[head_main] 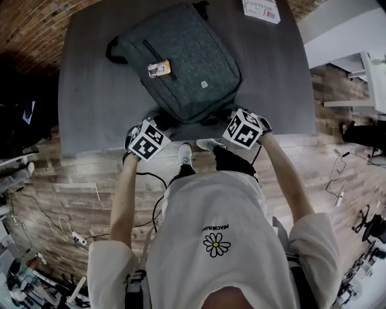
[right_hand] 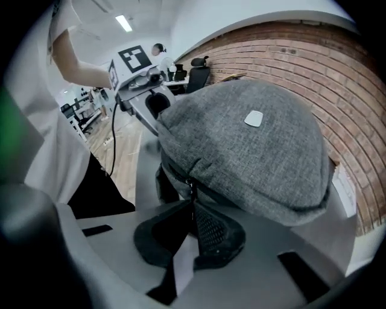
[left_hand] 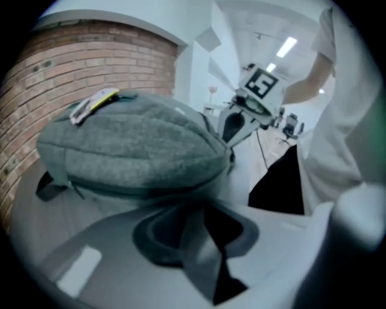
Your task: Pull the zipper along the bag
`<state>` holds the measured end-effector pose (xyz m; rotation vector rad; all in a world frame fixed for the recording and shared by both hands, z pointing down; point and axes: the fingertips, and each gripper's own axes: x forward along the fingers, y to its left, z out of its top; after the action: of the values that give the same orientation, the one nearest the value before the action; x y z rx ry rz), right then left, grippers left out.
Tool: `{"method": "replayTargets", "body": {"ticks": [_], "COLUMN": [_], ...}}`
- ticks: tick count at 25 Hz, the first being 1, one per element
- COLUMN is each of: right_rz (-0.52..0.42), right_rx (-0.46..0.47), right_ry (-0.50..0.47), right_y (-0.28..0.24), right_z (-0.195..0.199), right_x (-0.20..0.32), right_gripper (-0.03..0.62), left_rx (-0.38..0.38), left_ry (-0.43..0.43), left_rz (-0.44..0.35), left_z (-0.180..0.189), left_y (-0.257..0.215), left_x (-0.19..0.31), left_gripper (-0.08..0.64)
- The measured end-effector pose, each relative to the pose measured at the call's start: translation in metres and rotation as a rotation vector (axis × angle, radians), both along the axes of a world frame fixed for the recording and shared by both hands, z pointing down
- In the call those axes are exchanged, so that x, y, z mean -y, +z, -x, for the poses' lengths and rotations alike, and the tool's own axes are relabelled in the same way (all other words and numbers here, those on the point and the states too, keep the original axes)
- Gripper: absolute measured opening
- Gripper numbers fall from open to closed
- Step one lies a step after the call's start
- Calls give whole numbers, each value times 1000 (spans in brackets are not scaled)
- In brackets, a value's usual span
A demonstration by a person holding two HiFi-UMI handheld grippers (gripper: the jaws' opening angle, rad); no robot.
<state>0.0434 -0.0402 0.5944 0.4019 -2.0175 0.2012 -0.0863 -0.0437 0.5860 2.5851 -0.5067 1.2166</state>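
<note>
We stand at the near edge of the dark grey table point(head_main: 90, 108), and the bag point(head_main: 181, 60) lies on it at a slant, its near end close to that edge and between our two grippers. Bare tabletop stays free on the bag's left and right. At the far right corner a printed sheet point(head_main: 261, 9) lies well apart from the bag. A brick wall point(right_hand: 289, 54) stands beyond the far edge, and loose cables point(head_main: 54, 223) trail over the wood floor point(head_main: 338, 151) around us.

The bag is a grey felt-like backpack, domed and full-looking; we cannot see inside it. A dark strap point(head_main: 113, 49) sticks out at its far left corner. A yellow-and-white tag point(head_main: 159, 69) lies on top, touching a short dark pocket zip, and a small light patch point(right_hand: 254, 119) sits nearer us on the same face. A dark zip line runs along the side under the dome.

Our right gripper point(right_hand: 193, 220) is at the bag's near right corner with its jaws pressed together on the zipper pull point(right_hand: 192, 190), which hangs from that zip line straight into them. Our left gripper point(left_hand: 208, 226) sits at the near left corner, jaws a little apart with nothing between them, the bag just beyond their tips.
</note>
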Motion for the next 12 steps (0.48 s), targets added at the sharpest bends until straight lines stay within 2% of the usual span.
{"method": "replayTargets", "body": {"ticks": [3,6,9,12], "right_rz": [-33,-56,-60,-52], "right_rx": [-50,-81,-86,-87], "right_ry": [86,140,176,166], "right_y": [-6,-16,-21,-24], "right_z": [-42,-73,-91,-89], "right_x": [22,36,41,35], "right_gripper": [6,6,6,6], "left_rx": [-29,-26,-35,-11], "left_ry": [90,157,191,226], "left_rz": [-8,-18,-3,-15], "left_z": [-45,-81,-101,-107], "left_y": [-3,0,2,5], "left_x": [0,6,16,20], "left_gripper": [103,98,82,72]}}
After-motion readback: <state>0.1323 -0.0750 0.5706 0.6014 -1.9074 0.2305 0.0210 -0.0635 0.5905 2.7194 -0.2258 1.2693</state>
